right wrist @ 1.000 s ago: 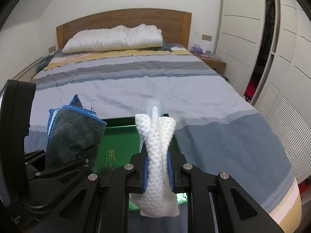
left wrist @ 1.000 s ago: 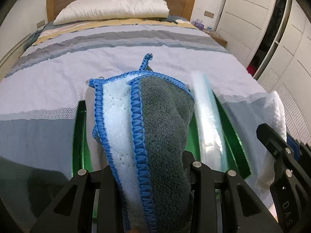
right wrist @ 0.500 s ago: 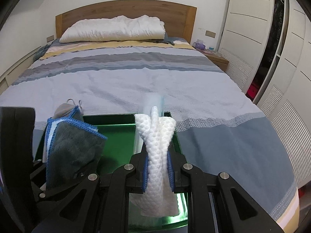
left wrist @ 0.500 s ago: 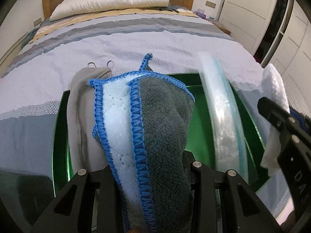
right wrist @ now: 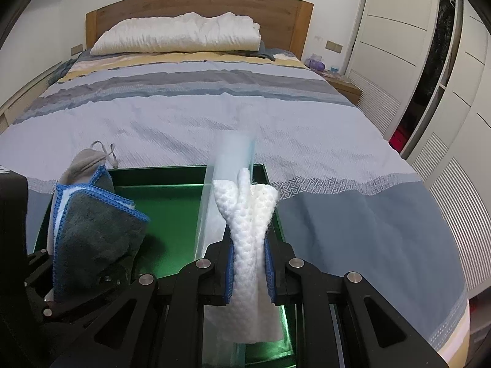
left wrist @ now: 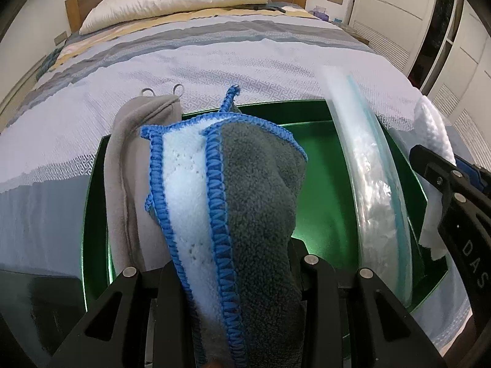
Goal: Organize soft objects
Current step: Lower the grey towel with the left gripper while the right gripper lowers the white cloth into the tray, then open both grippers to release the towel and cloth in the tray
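my rig rn | left tongs [left wrist: 233, 263]: matte black arms, silver screws | right tongs [right wrist: 250, 271]: same black frame, blue pads [right wrist: 228, 276], white "DAS" lettering on the side

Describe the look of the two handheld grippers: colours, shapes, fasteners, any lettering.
Both are matte black with angular, triangular cut-out linkage arms fastened by round silver screws. The right gripper has blue pads lining the inner faces of its fingers. From the left wrist view, white letters "DAS" show on the right gripper's side. The left gripper shows no lettering. No cables or sleeves visible.
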A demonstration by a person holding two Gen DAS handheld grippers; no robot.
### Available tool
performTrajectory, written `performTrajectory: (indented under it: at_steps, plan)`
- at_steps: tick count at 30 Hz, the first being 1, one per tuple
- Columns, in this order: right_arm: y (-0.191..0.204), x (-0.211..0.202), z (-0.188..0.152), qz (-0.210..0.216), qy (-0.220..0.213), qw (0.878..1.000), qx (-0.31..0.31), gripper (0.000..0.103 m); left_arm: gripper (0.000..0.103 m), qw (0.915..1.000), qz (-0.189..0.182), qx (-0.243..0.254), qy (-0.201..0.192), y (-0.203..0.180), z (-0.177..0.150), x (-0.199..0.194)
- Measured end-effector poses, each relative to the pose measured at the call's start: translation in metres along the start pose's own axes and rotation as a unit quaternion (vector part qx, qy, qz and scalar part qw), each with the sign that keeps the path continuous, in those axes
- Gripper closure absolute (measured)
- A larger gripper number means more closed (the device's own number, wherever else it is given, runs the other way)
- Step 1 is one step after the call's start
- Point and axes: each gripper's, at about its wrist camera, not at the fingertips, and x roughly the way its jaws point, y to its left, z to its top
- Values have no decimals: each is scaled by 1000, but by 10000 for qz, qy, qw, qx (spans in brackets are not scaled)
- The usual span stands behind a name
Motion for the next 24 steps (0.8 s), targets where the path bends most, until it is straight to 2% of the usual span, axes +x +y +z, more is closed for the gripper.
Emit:
performTrajectory:
  at_steps: [24]
  plan:
    - [9,25,3,-24,182,9996,-224,87,75,10000,-67,65,-1,-3,-3,3]
